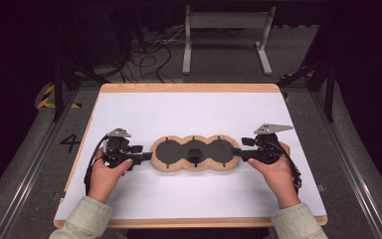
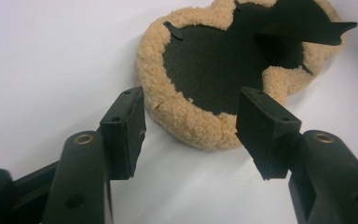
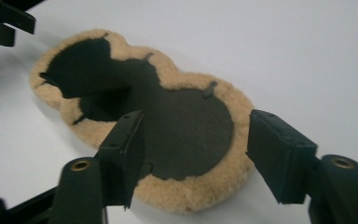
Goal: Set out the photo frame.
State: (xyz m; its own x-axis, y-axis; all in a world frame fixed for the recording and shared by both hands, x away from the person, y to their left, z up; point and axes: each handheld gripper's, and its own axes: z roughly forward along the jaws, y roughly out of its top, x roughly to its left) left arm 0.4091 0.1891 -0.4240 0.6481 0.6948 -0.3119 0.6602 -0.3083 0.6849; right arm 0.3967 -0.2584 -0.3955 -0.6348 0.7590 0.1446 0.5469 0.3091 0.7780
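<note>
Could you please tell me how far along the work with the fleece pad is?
Done: the fleece pad lies flat on the white table. In hand: left gripper and right gripper stand open at its two ends, gripping nothing. Left: seemingly only drawing both away.

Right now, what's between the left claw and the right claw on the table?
The tan fleece pad with its three-lobed black center lies flat between the left claw and the right claw, one at each end, in the high view.
</note>
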